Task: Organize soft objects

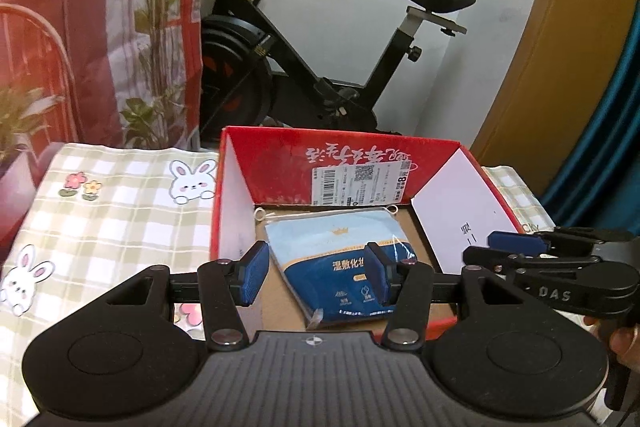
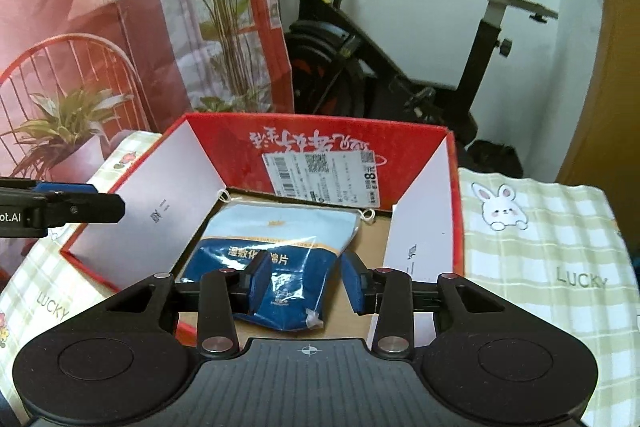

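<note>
A soft blue and pale-blue packet (image 1: pixel 320 247) (image 2: pixel 280 227) with a thin cord lies flat on the cardboard floor of an open red box (image 1: pixel 340 143) (image 2: pixel 320 123). My left gripper (image 1: pixel 316 273) hovers over the packet's near half, open, with its blue pads clear of it. My right gripper (image 2: pixel 306 281) hangs over the same packet, open, with nothing pressed between its pads. Each gripper shows in the other's view: the right gripper (image 1: pixel 496 249) over the box's right flap, the left gripper (image 2: pixel 92 197) over the left flap.
The box stands on a table under a green checked cloth (image 1: pixel 112 211) (image 2: pixel 540 259) printed with rabbits. Its white side flaps (image 1: pixel 460 219) (image 2: pixel 160 195) lean outward. Behind stand a black exercise bike (image 1: pixel 320 67), potted plants (image 2: pixel 64 131), a red chair (image 2: pixel 80 67) and a wooden door (image 1: pixel 560 67).
</note>
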### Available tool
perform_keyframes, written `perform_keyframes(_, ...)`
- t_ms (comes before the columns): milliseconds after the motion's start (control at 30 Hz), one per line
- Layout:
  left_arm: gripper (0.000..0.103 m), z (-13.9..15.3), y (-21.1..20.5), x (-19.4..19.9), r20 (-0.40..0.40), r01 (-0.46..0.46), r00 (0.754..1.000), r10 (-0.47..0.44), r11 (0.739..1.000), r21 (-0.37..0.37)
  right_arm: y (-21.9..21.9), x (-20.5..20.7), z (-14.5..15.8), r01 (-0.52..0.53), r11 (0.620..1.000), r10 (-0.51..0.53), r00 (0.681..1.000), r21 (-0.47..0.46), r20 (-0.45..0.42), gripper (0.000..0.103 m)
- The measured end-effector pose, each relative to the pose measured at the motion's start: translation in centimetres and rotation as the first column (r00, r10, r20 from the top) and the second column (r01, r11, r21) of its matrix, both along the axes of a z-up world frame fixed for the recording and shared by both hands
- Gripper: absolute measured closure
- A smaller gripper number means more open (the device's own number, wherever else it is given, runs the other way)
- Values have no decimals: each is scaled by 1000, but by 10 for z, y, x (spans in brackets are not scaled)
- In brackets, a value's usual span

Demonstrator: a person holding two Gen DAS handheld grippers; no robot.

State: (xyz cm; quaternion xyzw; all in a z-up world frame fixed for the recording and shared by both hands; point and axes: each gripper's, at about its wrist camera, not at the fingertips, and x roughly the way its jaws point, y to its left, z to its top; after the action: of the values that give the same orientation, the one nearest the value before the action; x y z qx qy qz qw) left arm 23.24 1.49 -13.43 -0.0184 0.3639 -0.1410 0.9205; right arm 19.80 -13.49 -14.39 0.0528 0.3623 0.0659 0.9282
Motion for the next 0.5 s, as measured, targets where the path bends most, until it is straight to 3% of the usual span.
perform_keyframes(267,48,13,9,-37,42,-14,999,13,999,30,12,-41,21,-23,999,25,998,-41,60,66)
perform_keyframes(500,48,11,15,-70,40,6,999,-7,1000,31,25,-77,24,-37,999,39,996,-23,78,66)
